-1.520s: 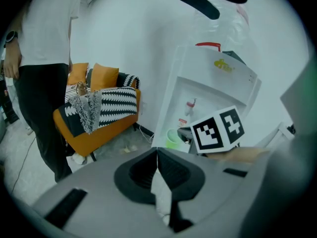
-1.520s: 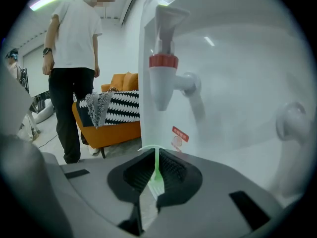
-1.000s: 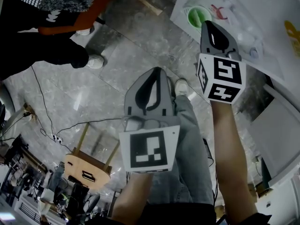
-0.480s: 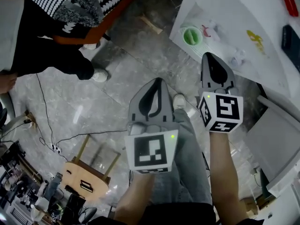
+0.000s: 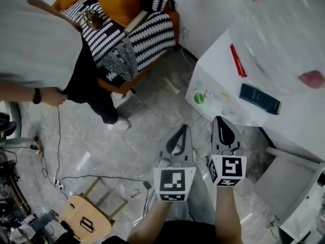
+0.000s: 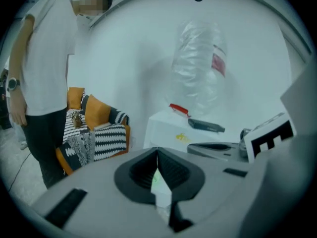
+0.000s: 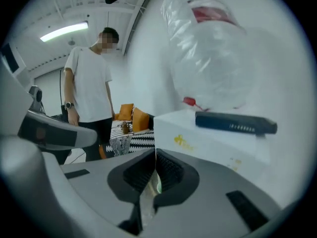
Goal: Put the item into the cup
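The cup (image 5: 199, 97) is being seen at the tabletop's near-left corner, close to its edge; the left gripper (image 5: 181, 130) and right gripper (image 5: 220, 122) are being held pressed together, empty, off the tabletop; in a clumsy reach, the cup risks being knocked off.

The right hand-held gripper (image 7: 155, 157), jaws together, faces a white table (image 7: 208, 145).

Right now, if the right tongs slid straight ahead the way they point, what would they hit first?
Most likely the near edge of the white table, just beside the green cup. The right tongs are shut and empty; depth is hard to judge.
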The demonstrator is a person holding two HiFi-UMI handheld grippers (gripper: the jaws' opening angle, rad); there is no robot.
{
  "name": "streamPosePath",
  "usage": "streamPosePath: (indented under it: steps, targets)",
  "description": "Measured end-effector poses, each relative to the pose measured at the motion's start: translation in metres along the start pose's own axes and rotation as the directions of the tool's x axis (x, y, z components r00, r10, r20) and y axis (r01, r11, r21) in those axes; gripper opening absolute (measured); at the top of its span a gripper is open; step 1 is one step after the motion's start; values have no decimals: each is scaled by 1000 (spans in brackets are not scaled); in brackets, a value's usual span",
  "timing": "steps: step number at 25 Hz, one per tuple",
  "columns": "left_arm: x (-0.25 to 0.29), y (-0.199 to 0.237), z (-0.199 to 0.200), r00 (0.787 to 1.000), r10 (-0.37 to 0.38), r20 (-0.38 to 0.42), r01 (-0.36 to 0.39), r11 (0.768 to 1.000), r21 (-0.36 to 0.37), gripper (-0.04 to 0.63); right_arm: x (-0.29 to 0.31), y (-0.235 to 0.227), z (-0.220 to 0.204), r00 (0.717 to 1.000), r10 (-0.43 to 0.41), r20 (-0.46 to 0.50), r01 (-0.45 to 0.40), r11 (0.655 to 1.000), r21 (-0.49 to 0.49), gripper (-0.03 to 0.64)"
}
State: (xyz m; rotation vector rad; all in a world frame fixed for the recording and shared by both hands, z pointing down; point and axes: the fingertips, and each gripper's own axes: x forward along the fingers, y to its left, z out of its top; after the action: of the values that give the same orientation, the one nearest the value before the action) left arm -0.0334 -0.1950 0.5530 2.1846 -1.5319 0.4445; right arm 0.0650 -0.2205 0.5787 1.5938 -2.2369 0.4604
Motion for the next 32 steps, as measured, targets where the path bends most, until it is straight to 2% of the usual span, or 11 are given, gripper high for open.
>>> streamPosePath:
  steps: [6, 9, 11, 16, 19, 22, 27, 32]
  targets:
    - [-40, -21, 91, 989, -20, 145, 15, 999, 35, 12, -48, -3, 103, 984, -6, 179, 6, 1000, 1, 14]
    - [-61, -37, 128, 978, -28, 206, 19, 999, 43, 12, -76, -2, 144, 973, 6, 231, -12, 1000, 22, 14]
    - [-75, -48, 152, 968, -38, 249, 27, 998, 51, 12, -97, 6, 171, 963, 27, 270, -28, 1000, -1, 13]
    - [-104, -71, 209, 932, -82, 352, 41, 991, 124, 12, -141, 13, 230, 920, 53, 389, -35, 998, -54, 14]
    - [-119, -80, 236, 905, -91, 415, 28, 988, 155, 12, -164, 11, 260, 871, 62, 488, -51, 998, -37, 12]
    - [-134, -81, 251, 888, -84, 452, 5, 985, 175, 12, -179, 14, 273, 849, 72, 524, -63, 997, -36, 9]
    - [-150, -78, 265, 867, -60, 496, -46, 979, 198, 12, -188, 23, 285, 840, 86, 536, -47, 995, -86, 9]
    - [-157, -73, 269, 855, -50, 516, -69, 976, 209, 12, -187, 34, 296, 830, 106, 548, -47, 992, -120, 9]
